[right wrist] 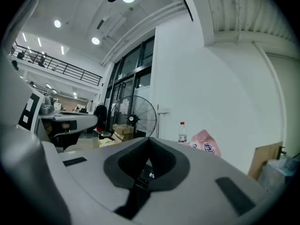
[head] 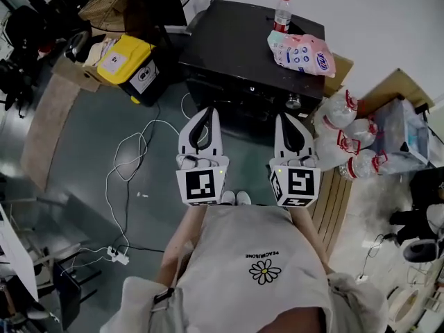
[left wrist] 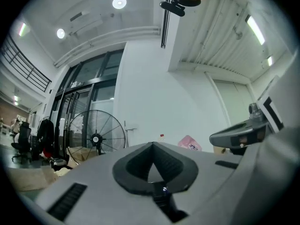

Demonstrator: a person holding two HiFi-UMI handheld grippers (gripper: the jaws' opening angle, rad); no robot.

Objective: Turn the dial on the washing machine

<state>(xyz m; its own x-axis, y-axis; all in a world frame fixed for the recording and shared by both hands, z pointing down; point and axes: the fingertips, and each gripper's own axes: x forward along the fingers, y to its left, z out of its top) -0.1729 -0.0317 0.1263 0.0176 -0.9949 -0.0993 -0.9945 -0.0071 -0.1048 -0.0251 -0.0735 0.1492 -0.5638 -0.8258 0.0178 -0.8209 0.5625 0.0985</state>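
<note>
Two grippers are up in front of me, both empty, with their fingers pressed together at the tips. The left gripper and the right gripper hang side by side, short of the washing machine. The machine is the black box ahead of them on the floor. The dial looks to be the small silvery knob on its front face near the right corner, though in the head view it is too small for me to be sure. Neither gripper view shows it; both look over the machine's top toward the wall.

To do this step well, I judge the right gripper is the one to use, since it is nearer that knob. I would spread its fingers first and tip it down toward the front face. Then I would bring one finger to each side of the knob, close squarely on its rim, and roll the wrist about the knob's own axis without pulling outward. The left gripper is best held aside.

Counting: one washing machine, one dial that I can find, two grippers. On the machine's top are one bottle with a red cap at the far right corner and one pink bag along the right edge, just beside it. One fan stands beyond.
</note>
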